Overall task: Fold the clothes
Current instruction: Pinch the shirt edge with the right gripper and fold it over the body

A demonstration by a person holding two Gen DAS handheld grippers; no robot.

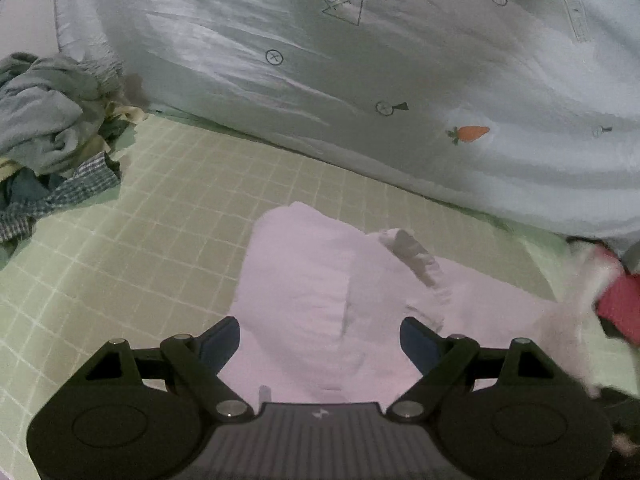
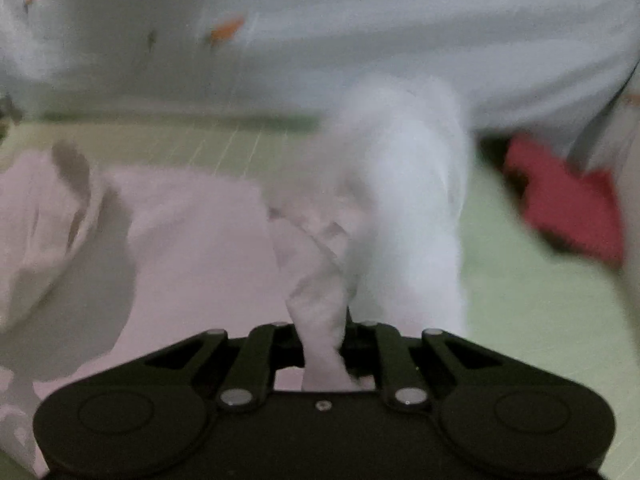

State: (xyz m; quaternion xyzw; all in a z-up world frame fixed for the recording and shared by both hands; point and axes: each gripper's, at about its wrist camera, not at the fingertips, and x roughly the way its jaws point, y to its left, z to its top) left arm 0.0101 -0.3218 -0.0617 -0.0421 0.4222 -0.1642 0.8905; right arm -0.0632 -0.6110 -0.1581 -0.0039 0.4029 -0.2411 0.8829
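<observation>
Green checked bedding point(image 1: 168, 216) carries the work: the right claw point(image 2: 320, 344) is clenched on a twisted bunch of the pale pink garment point(image 1: 304, 280), which lies spread on the bed; the left claw point(image 1: 320, 340) hangs released, jaws wide, above it. Beyond lie a red cloth point(image 2: 568, 208), a heap of clothes point(image 1: 52, 132) and a carrot-print quilt point(image 1: 360, 80).

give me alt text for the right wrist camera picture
The right gripper has its jaws shut on a bunched fold of the pale pink garment, lifting it over the green grid mat. A red cloth lies at right.
</observation>
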